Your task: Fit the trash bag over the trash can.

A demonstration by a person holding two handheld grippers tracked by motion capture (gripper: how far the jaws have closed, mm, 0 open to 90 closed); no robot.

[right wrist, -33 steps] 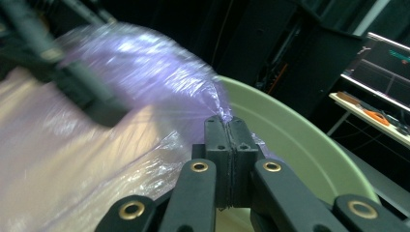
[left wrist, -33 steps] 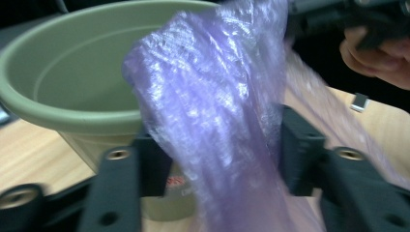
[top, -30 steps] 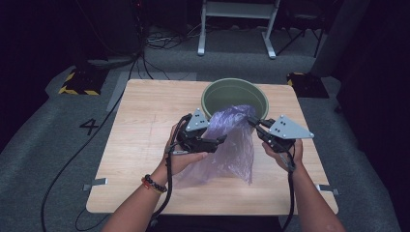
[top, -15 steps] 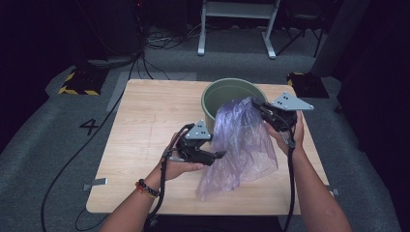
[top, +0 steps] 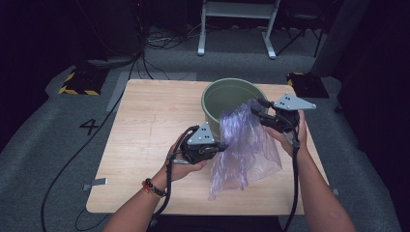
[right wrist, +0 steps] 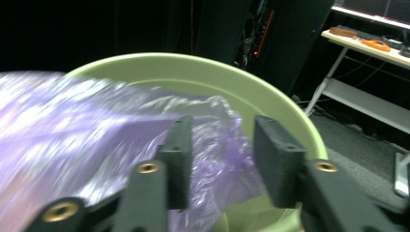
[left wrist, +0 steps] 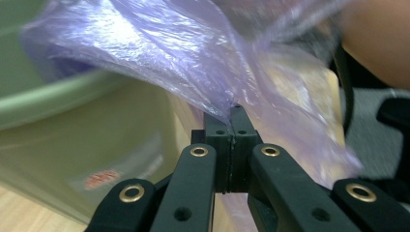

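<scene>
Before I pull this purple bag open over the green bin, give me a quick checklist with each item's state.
1. Left gripper pinching the purple bag: ok, jaws shut on film.
2. Right gripper holding the bag: not ok, jaws open with film between them.
3. Bag edge over the green bin: ok on the right gripper's side.
4. Bag mouth spread: not ok, it hangs bunched.
5. Bin upright on the table: ok.
6. Bin inside empty: cannot tell.

Floor [top: 58, 145] left of the table [top: 145, 125] carries a "4" (dark digit on grey). Red label on bucket [left wrist: 87, 159] is too blurred to read.
</scene>
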